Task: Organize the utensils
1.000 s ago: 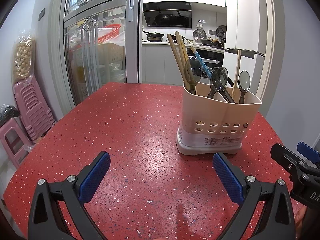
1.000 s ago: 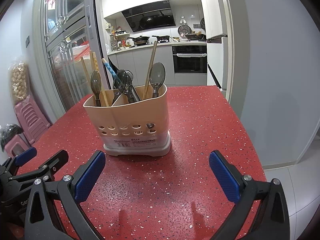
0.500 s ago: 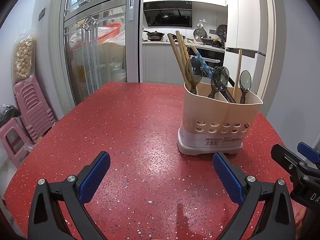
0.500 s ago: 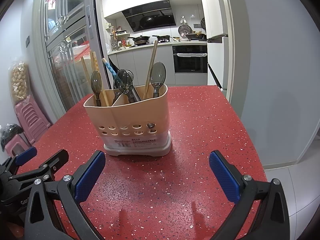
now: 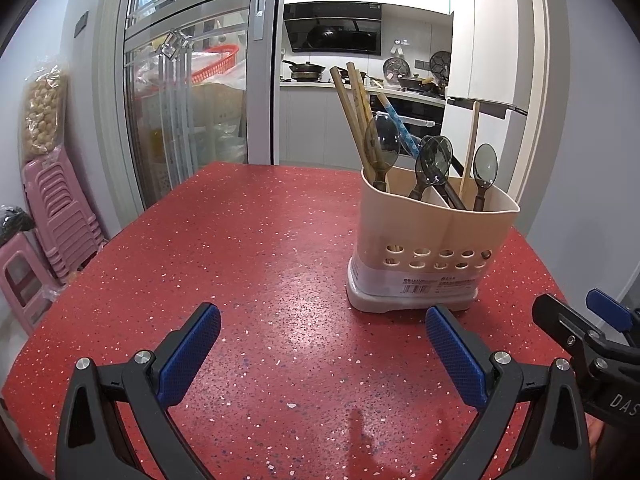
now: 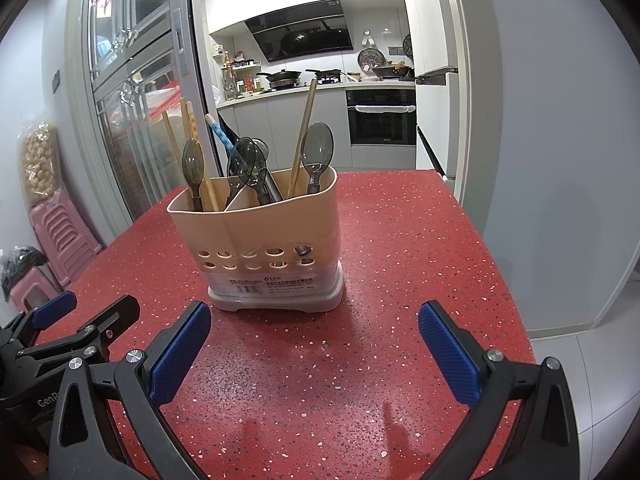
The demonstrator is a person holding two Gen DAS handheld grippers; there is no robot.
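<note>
**Both grippers hanging wide over the red table, caddy standing full**

The left gripper, black-framed with blue ribbed pads, is hovering above the red speckled stone table with its fingers spread far apart and gripping nothing. The right gripper, of the same make, is hovering beside it, its fingers likewise spread wide and bare; its tips are showing at the right edge of the left wrist view.

The beige plastic utensil caddy with a row of round holes and a grey base is standing upright on the table, nearer the table's right edge than its left, just ahead of both grippers and touching neither. Smoky translucent plastic spoons are standing bowl-up in its compartments, together with pale wooden chopsticks and a blue patterned chopstick, all leaning against the rim.

Stacked pink plastic stools are sitting on the floor beyond the table's left edge.
</note>
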